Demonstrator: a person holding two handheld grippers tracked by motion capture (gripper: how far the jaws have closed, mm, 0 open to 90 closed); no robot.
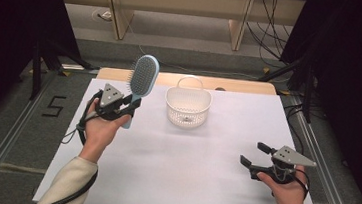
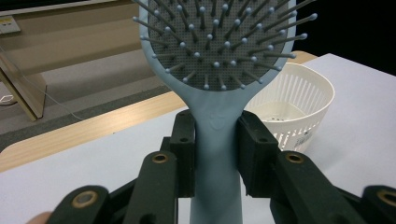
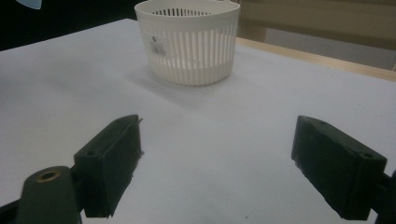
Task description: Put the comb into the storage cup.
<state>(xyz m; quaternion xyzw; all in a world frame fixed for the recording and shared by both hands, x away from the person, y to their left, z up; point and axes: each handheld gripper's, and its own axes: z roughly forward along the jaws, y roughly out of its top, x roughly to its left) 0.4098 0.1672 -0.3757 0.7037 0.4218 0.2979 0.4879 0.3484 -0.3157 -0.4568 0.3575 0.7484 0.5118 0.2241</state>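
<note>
While held: the left gripper (image 1: 131, 103), left of centre in the high view, pinches the hairbrush (image 1: 142, 78) by its handle, head raised above the table.
Hairbrush: pale blue, smooth plastic; oval head with a grey perforated pad and ball-tipped pins (image 2: 219, 42); the narrow neck sits between the two black jaw blocks, which press on it from both sides.
Left gripper, close up (image 2: 217, 154): matt black jaws with brass-coloured rivets; grey three-cornered plate on top in the high view.
Right gripper (image 1: 255, 154): lower right of the high view, jaws spread wide, holding nothing; low over the sheet.
Right gripper, close up (image 3: 217, 163): bare sheet shows between the two blocks.
Basket (image 1: 187, 106): white plastic, round, slotted walls, thin hoop handle; stands upper centre, just right of the brush head, apart from it.
Table cover (image 1: 202, 174): white, smooth sheet; its far edge meets a light wood strip (image 1: 241, 85).
Open room: wide bare sheet between the two grippers and in front of the basket.
Surroundings: metal rails along both sides, cables (image 1: 271, 35) at upper right, a "5" mark (image 1: 54, 106) on the floor at left.
</note>
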